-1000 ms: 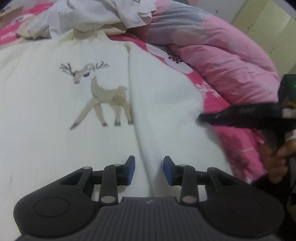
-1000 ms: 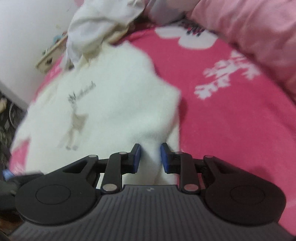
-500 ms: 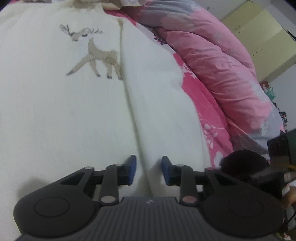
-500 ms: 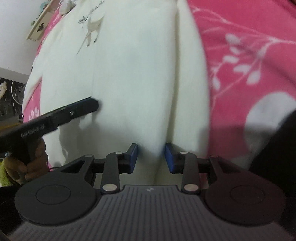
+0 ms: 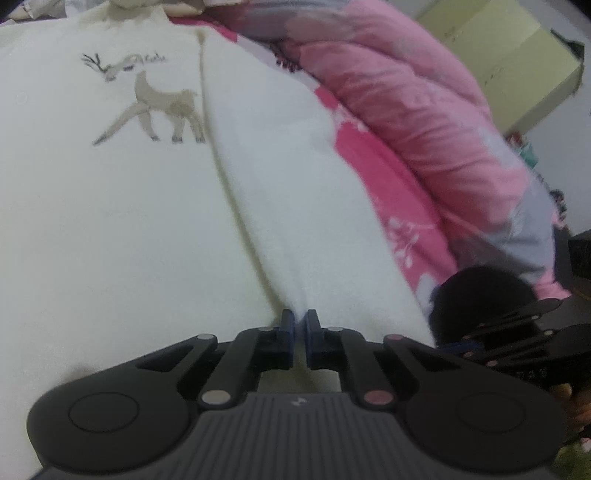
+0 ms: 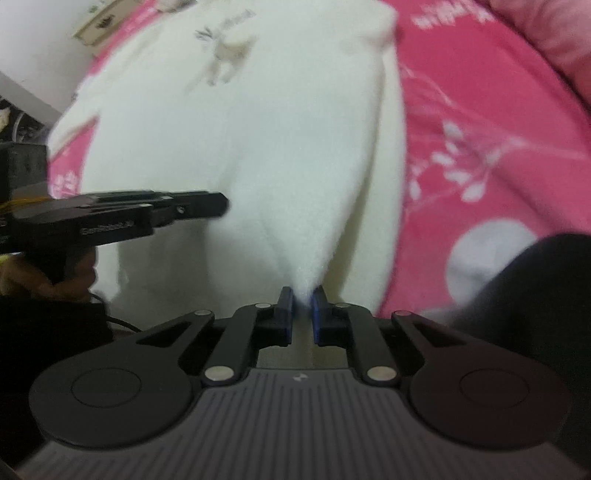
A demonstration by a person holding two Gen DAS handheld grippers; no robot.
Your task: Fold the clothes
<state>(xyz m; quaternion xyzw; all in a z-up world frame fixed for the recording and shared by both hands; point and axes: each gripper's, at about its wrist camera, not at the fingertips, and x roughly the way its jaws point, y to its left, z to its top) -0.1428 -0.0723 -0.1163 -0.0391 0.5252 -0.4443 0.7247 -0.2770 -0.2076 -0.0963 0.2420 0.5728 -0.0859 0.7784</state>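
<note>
A cream sweater (image 5: 147, 221) with a brown deer (image 5: 155, 103) on its chest lies spread flat on a pink bed sheet (image 6: 480, 129). My left gripper (image 5: 300, 325) is at the sweater's near edge, its jaws closing tight, blue pads pressing on a pinch of fabric. My right gripper (image 6: 303, 301) is likewise closing on a bunched peak of the sweater (image 6: 277, 147) at the near edge. In the right wrist view the left gripper (image 6: 218, 203) reaches in from the left over the fabric. In the left wrist view the right gripper (image 5: 456, 345) shows at the lower right.
A crumpled pink duvet (image 5: 424, 122) is heaped along the right of the bed. Behind it stands a yellow-green cabinet (image 5: 509, 55). A dark rounded shape (image 6: 535, 288) sits at the bed's near right edge. More pale clothes (image 5: 122, 5) lie beyond the sweater's collar.
Both grippers tipped downward and came to the sweater's near edge. Their jaws, apart before with fabric between them, have closed, and the fabric now puckers up at each pair of pads.
</note>
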